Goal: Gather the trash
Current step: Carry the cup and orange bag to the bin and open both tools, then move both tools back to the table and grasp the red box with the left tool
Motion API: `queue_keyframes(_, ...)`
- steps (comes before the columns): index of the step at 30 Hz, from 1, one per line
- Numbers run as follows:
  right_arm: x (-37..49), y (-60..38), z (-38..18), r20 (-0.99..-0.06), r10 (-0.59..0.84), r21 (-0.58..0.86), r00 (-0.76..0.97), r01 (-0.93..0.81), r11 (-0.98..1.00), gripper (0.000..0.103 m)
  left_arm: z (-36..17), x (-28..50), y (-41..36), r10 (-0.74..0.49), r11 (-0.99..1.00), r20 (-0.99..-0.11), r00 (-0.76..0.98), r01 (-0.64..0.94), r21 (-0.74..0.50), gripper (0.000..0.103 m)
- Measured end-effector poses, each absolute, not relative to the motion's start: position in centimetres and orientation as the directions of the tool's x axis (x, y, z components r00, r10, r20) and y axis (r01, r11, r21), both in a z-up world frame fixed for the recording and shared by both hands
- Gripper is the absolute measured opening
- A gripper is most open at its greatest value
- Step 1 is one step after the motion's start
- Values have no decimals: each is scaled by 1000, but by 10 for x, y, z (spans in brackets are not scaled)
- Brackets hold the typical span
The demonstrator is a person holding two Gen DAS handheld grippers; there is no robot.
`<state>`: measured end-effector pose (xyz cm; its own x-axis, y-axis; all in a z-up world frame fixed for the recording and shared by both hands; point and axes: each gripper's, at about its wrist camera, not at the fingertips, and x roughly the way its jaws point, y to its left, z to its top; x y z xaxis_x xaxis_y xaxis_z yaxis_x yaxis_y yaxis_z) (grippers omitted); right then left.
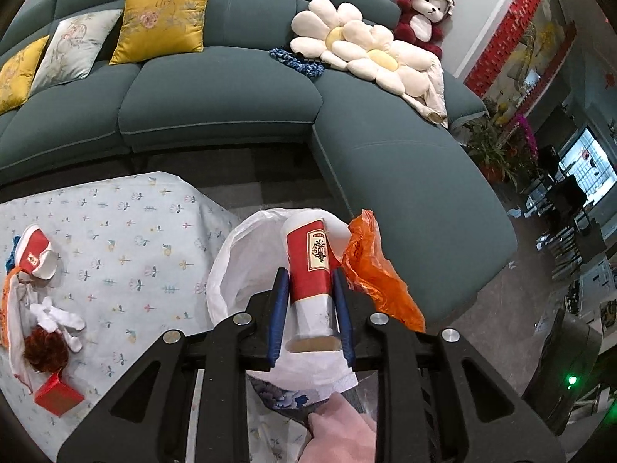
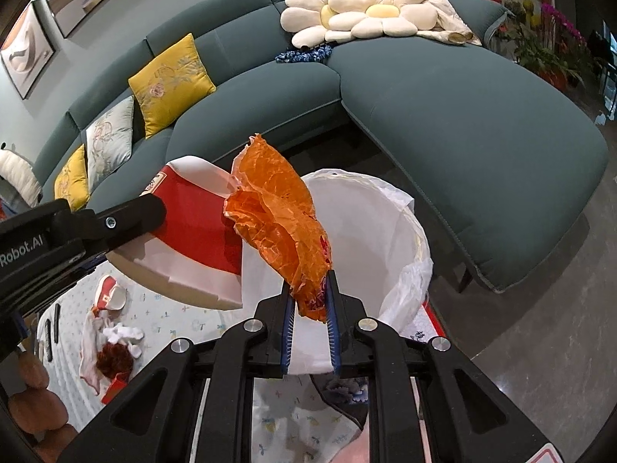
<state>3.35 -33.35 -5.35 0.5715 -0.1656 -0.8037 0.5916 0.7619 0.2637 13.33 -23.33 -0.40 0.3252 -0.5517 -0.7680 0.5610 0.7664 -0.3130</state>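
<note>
The left tool [image 1: 311,289] is clenched on a red-and-white paper cup [image 1: 309,270], its blue pads pressing the cup's sides. The cup lies roughly along the fingers, open mouth toward the camera and base pointing away, held above the mouth of the bin [image 1: 231,266]. In the right wrist view the same cup [image 2: 193,239] shows as a large red-and-white shape at the left, pinched by the black finger [image 2: 127,220] of the left tool, beside the bin's rim.

The right tool [image 2: 310,301] is grasping a crumpled orange plastic bag [image 2: 277,216]; the bag's lower end is caught between the blue pads and the rest stands up above them, over the near edge of the bin [image 2: 385,231]. From the left wrist the orange bag [image 1: 370,266] sits just to the right of the cup.

The bin is lined with a white plastic liner [image 2: 412,281] folded over its rim, and the part of its inside that shows is plain white.

On the floral-cloth worktop [image 1: 127,231] to the left lie a second red-and-white cup [image 1: 36,256] on its side, white crumpled tissue [image 1: 58,318], a reddish fuzzy clump [image 1: 46,351] and a small red box [image 1: 58,395].

A bare hand [image 1: 339,428] shows below the left tool, thumb against a blue-and-white patterned sheet.
</note>
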Motion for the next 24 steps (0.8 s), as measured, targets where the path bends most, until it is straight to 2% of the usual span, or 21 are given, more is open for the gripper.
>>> queue_keyframes(2, 37, -336, -55, -805, -169, 264, 569, 598, 757, 22, -5, 139, -234, -550, 775, -767, 330, 544, -321, 40)
queue_keyframes(5, 44, -339, -56, -806, -174, 264, 566, 607, 749, 34, -4, 144, -228, -557, 781, -758, 341, 524, -338, 51)
queue_keyframes(10, 47, -330, -51, -804, -190, 250, 563, 611, 751, 44, -4, 148, -213, -536, 800, -763, 362, 507, -321, 57)
queue_keyframes(24, 58, -266, -37, -804, -175, 203, 568, 538, 818, 53, -7, 147, -119, -459, 874, -776, 433, 374, -308, 68)
